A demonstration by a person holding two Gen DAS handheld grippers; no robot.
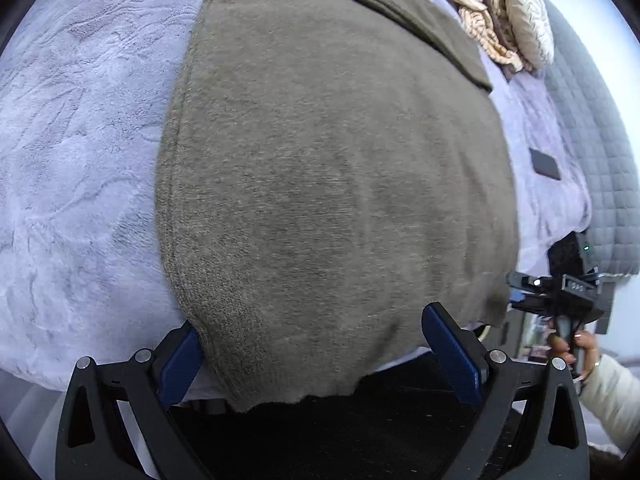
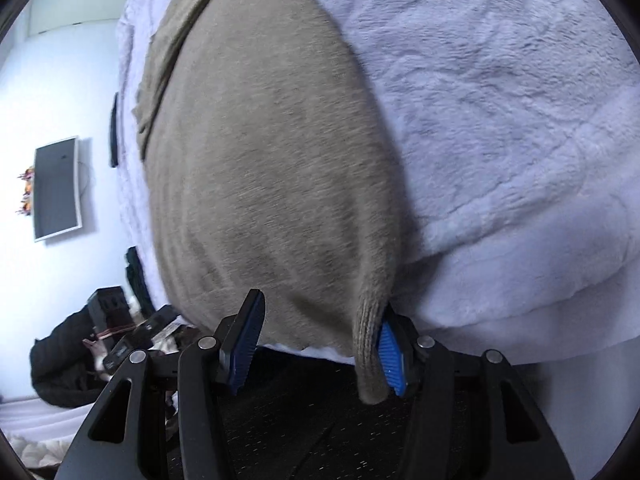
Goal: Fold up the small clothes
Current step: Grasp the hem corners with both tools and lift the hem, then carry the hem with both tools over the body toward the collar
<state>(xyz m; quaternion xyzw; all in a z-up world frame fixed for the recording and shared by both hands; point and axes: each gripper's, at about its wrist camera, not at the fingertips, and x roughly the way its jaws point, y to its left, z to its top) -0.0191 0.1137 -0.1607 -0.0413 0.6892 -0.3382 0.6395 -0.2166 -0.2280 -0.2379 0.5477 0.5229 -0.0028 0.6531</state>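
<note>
An olive-grey knitted garment (image 1: 328,168) lies spread on a pale lavender fleece blanket (image 1: 72,152), its near hem hanging over the bed's front edge. My left gripper (image 1: 316,352) is open, its blue pads either side of the hem's left part. My right gripper (image 2: 316,348) is open at the garment's (image 2: 264,168) right corner; a ribbed edge (image 2: 370,360) hangs against the right pad (image 2: 390,356). The right gripper also shows in the left wrist view (image 1: 560,296), held in a hand.
A cream striped cloth pile (image 1: 484,8) lies at the far end of the bed. A dark flat object (image 1: 545,163) rests on the blanket, a grey quilted cover (image 1: 600,148) beyond. A wall-mounted screen (image 2: 56,188) and dark clutter (image 2: 80,352) are off the bed.
</note>
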